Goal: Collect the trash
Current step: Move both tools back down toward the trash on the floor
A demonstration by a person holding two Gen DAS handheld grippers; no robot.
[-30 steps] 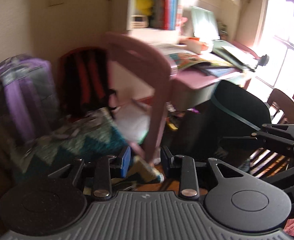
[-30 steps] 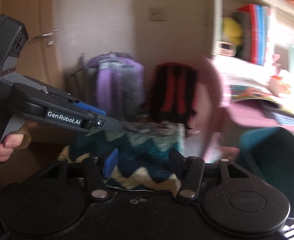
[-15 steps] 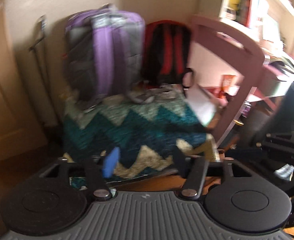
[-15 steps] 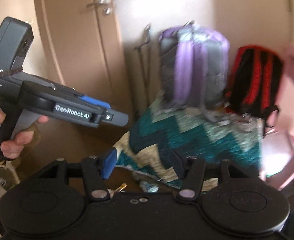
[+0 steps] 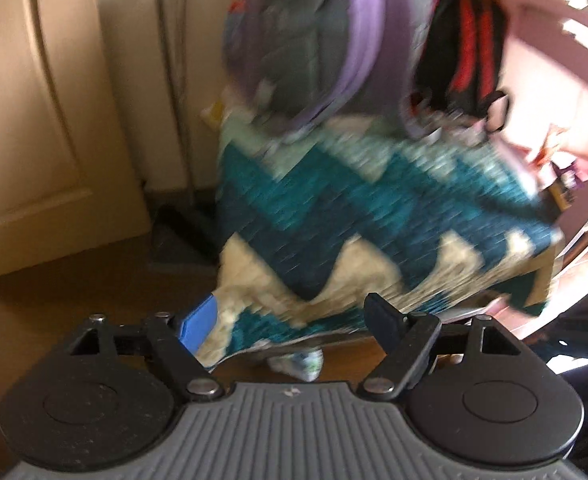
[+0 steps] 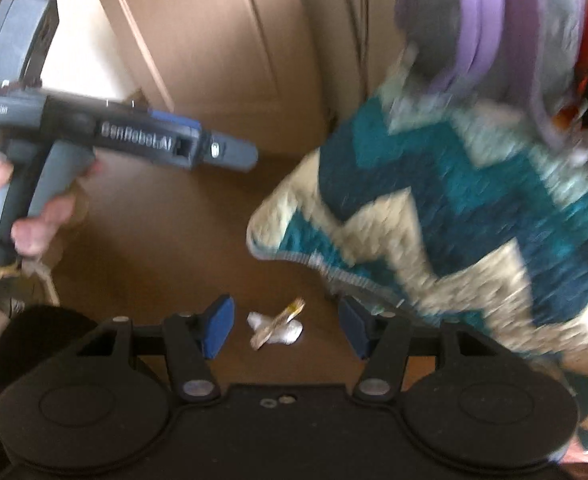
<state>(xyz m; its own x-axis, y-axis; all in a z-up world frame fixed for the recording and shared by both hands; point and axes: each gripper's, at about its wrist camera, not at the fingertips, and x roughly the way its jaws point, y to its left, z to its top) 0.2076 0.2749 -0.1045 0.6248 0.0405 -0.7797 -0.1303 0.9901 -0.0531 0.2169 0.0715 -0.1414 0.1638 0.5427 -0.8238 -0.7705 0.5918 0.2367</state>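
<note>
The right gripper (image 6: 286, 326), its blue pads spread wide with nothing clamped, hangs above a crumpled white wad (image 6: 276, 328) of paper with a yellowish wrapper strip across it, lying on the brown floor (image 6: 166, 264) and framed in the gap between the pads. The left gripper (image 5: 290, 320), seen from its own camera, has its jaws opening and nothing between them; through that gap a small pale scrap (image 5: 298, 362) lies on the floor just under the blanket's hem, too blurred to identify. Just right of the wad, a teal-and-cream zigzag blanket (image 6: 454, 208) drapes down toward the floor, its lower corner near the trash but apart from it. A purple backpack (image 6: 494, 28) sits on top of the blanket, and a panelled door (image 6: 222, 40) stands behind. At the left edge of the right-wrist view a hand (image 6: 34, 216) grips the handle of the left gripper, held level above the floor. The step in hand appears to be the approach to a first piece of litter. The next move likely calls for lowering the right gripper until its pads straddle the wad, then closing without snagging the blanket's edge.
</note>
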